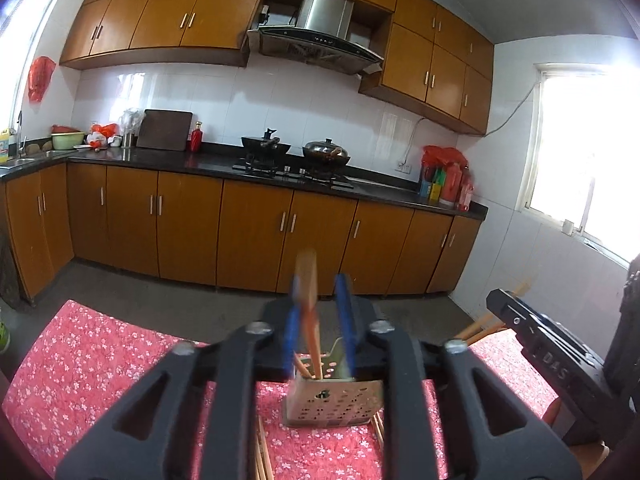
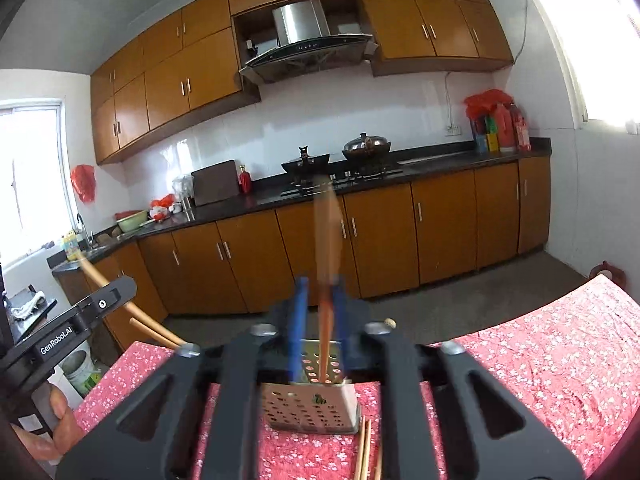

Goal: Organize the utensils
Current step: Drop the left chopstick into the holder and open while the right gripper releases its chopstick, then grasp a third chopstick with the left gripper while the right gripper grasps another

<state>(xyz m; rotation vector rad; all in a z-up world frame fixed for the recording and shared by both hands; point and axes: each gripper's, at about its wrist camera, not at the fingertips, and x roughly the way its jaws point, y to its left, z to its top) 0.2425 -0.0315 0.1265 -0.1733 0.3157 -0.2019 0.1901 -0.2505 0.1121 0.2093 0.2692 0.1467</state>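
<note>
Both grippers hover right over the perforated metal holder (image 1: 334,404) on the red flowered cloth (image 1: 100,360), each equally close. The left gripper (image 1: 318,320) stands partly spread, chopsticks (image 1: 308,304) leaning loose against its left finger; the right gripper (image 2: 318,320) is spread too, a chopstick (image 2: 326,312) beside its right finger. These sticks stand nearly upright, tips down in the holder; more lie flat beside it
</note>
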